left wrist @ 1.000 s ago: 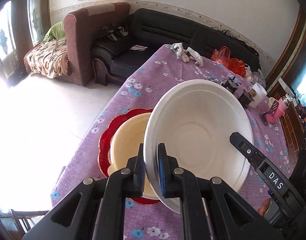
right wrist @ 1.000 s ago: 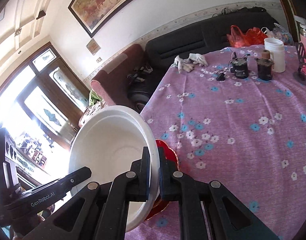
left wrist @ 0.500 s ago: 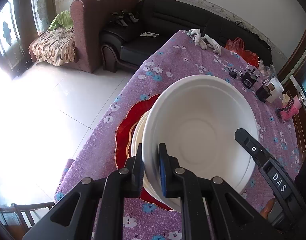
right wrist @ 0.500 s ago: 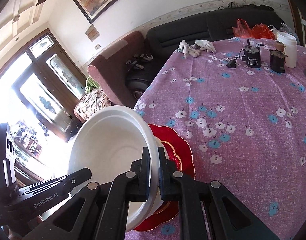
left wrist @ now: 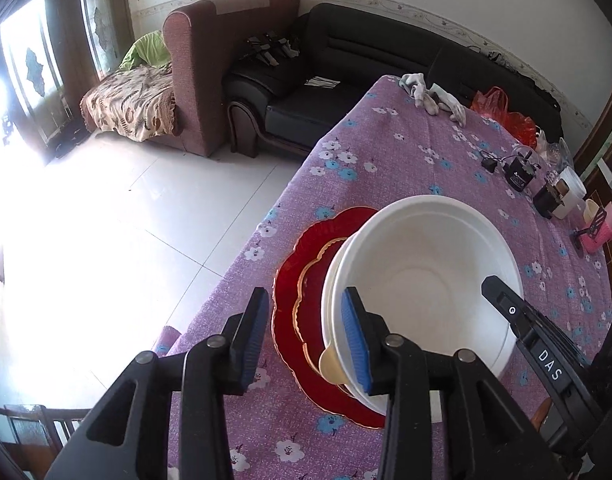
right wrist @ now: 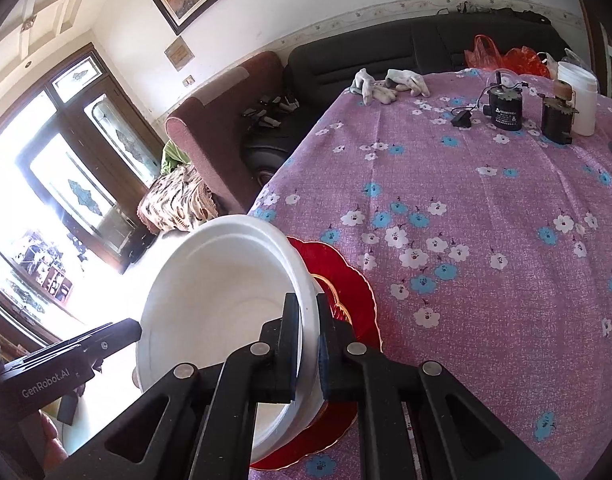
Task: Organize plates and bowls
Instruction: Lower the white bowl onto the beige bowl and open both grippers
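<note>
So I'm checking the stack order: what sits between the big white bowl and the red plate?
A cream bowl. The left wrist view shows it nested under the white bowl, resting on the red plate.

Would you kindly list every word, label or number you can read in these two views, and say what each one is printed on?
"DAS": on the black body of the right tongs, seen from the left wrist.
"GenRobot.AI": on the black body of the left tongs, seen from the right wrist.
White label on the black cylinder: too small to read.
Plaque on the wall: too blurred to read.
</note>
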`<state>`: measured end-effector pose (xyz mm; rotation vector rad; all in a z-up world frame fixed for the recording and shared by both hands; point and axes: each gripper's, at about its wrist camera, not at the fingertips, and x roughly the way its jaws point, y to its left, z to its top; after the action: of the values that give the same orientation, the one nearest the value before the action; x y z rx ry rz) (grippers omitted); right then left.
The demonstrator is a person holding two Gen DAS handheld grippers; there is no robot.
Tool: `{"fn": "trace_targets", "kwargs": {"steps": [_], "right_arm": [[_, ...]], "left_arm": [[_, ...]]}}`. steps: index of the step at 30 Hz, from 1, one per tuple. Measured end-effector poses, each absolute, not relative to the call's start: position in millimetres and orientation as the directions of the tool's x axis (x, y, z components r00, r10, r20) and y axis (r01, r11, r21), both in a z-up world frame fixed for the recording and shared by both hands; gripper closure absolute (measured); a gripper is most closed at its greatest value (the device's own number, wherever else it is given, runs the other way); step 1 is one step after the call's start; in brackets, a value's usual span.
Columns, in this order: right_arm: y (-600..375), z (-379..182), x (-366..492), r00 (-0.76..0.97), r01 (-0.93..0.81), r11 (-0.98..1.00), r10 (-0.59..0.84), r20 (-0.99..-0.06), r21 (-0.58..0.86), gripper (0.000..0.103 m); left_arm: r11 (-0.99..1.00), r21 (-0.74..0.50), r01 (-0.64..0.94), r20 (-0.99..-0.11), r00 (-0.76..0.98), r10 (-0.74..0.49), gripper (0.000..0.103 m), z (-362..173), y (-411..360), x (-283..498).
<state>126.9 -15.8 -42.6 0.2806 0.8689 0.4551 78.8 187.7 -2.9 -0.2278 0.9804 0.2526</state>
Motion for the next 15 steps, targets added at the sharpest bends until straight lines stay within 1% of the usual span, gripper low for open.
{"fn": "trace_targets", "kwargs": {"steps": [1, 3, 9, 15], "right_arm": [[-15, -42, 127, 0.559, -0.274, 0.871, 0.489, -0.669, 0.408, 0.091], [-10, -40, 125, 0.566, -0.290, 0.879, 0.476, -0.673, 0.378, 0.091], [-2, -27, 117, 0.627, -0.317, 0.904, 0.427, -0.652, 0.287, 0.091], [-1, -16, 111, 0.661, -0.322, 0.918, 0.393, -0.639, 0.231, 0.091]], "left_arm": [[0.945, -0.075, -0.317, -0.838, 0.534, 0.113, 0.066, -2, 190, 78], [0.943, -0.087, -0.322, -0.837, 0.537, 0.107, 0.066, -2, 193, 76], [0.947, -0.091, -0.309, -0.837, 0.538, 0.095, 0.066, -4, 192, 75], [0.947, -0.090, -0.308, -0.833, 0.545, 0.098, 0.066, -2, 192, 72]]}}
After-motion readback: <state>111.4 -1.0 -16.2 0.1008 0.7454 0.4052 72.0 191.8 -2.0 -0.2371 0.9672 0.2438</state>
